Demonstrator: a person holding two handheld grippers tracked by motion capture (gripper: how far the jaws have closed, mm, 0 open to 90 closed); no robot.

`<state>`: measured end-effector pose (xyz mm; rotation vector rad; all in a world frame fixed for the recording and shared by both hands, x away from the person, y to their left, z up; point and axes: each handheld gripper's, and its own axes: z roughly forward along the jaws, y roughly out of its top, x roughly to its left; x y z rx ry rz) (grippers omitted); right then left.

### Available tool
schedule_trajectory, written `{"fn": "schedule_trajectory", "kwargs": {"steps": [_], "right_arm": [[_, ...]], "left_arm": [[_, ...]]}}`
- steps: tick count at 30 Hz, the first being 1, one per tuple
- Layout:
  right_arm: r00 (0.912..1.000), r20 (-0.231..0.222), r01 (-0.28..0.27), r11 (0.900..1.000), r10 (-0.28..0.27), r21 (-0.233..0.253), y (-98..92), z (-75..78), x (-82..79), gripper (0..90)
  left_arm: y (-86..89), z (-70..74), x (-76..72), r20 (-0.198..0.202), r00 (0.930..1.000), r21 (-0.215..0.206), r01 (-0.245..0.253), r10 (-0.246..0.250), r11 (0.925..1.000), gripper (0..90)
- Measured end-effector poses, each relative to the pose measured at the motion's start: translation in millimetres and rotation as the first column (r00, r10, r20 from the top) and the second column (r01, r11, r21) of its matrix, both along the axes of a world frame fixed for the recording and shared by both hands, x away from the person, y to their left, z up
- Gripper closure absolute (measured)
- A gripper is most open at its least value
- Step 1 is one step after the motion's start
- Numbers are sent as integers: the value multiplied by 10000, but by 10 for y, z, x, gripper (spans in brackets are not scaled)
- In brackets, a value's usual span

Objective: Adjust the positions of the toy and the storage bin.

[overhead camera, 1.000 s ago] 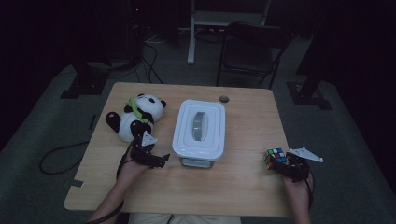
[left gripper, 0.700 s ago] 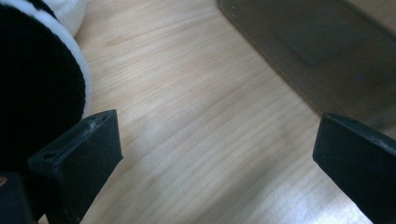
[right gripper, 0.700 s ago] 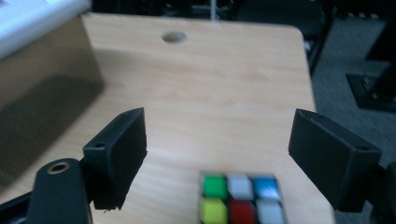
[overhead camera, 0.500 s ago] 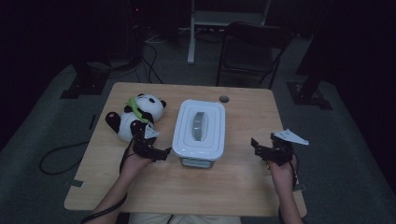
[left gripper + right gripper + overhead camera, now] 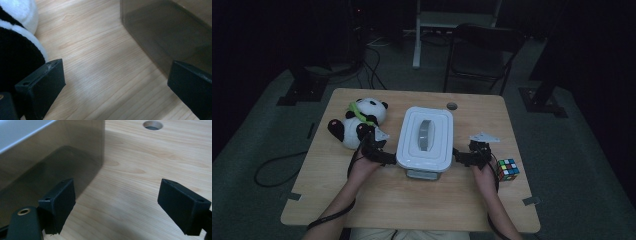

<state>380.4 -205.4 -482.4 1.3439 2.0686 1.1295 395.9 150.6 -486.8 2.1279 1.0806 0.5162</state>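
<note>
- One white box, one panda, one cube near the table's right edge.
- Left gripper, right gripper: jaws apart, flanking the box.
- Earlier, the right gripper held the cube.

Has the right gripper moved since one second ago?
Yes. The right gripper went left, away from the puzzle cube now lying on the table, to the right side of the white box.

We see bare wooden table in front, white lidded plastic box flanked closely by our left gripper and right gripper, plush panda toy crowding the left, multicoloured puzzle cube near the right.
</note>
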Motion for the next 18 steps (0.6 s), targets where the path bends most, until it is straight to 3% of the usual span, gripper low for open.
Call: {"fn": "schedule_trajectory", "kwargs": {"steps": [3,7,9,18], "right_arm": [[9993,-105,-355,9990,358,264,39,-39,35,144],[9967,-153,-797,9968,797,-9,97,-81,48,155],[9955,-158,-932,9956,933,79,86,-92,55,157],[9863,-190,-1628,9857,1638,443,107,-135,66,169]], "left_arm": [[-32,-5,3,-14,10000,-59,38,-39,10000,19],[-65,-8,2,13,10000,-2,53,-53,10000,19],[-69,-1,6,11,10000,4,31,-31,10000,19],[-68,39,-91,303,9993,526,-236,220,9983,23]]}}
